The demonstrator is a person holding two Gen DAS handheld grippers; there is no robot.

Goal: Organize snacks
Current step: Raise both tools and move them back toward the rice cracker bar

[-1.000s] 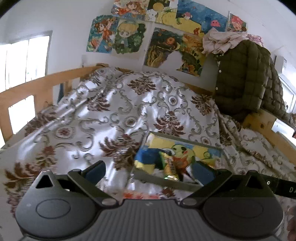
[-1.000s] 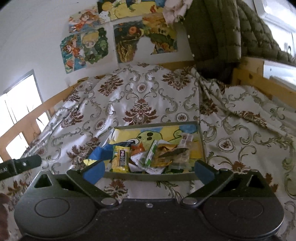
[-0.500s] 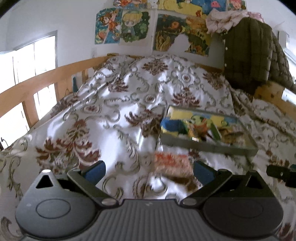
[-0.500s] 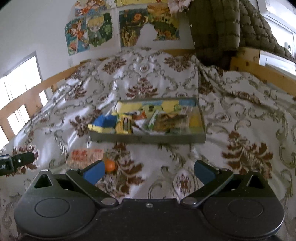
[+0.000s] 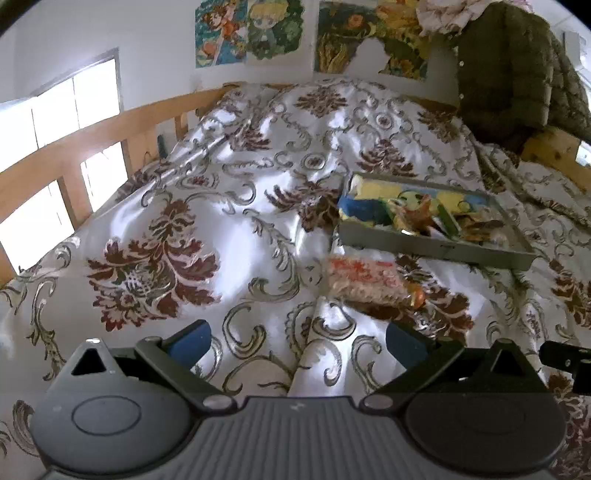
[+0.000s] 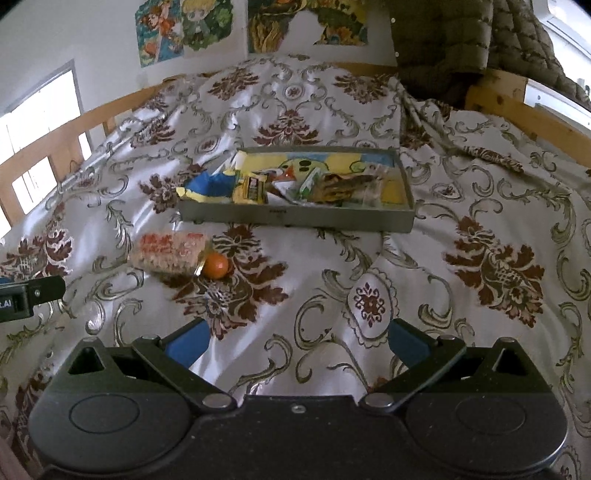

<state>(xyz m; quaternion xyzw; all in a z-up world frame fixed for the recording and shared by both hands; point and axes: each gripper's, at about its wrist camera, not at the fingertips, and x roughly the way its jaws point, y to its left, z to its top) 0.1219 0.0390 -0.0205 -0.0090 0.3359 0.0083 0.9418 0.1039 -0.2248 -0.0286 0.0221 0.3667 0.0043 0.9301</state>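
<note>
A grey tray (image 6: pixel 295 218) with several snack packets (image 6: pixel 251 190) sits on the bed; it also shows in the left wrist view (image 5: pixel 436 249). In front of it on the bedspread lie a clear red-printed snack bag (image 6: pixel 168 251) and a small orange ball (image 6: pixel 215 266). The bag (image 5: pixel 364 282) and the ball (image 5: pixel 417 297) also show in the left wrist view. My left gripper (image 5: pixel 297 339) is open and empty, well short of the bag. My right gripper (image 6: pixel 297 338) is open and empty, in front of the tray.
A patterned satin bedspread (image 6: pixel 480 258) covers the bed. A wooden rail (image 5: pixel 92 129) runs along the left side. A green padded jacket (image 5: pixel 513 70) hangs at the back right. Posters (image 5: pixel 251 33) hang on the wall.
Both grippers have pulled back from the tray, staying open. The snack bag and the orange ball have come into view in front of the tray.
</note>
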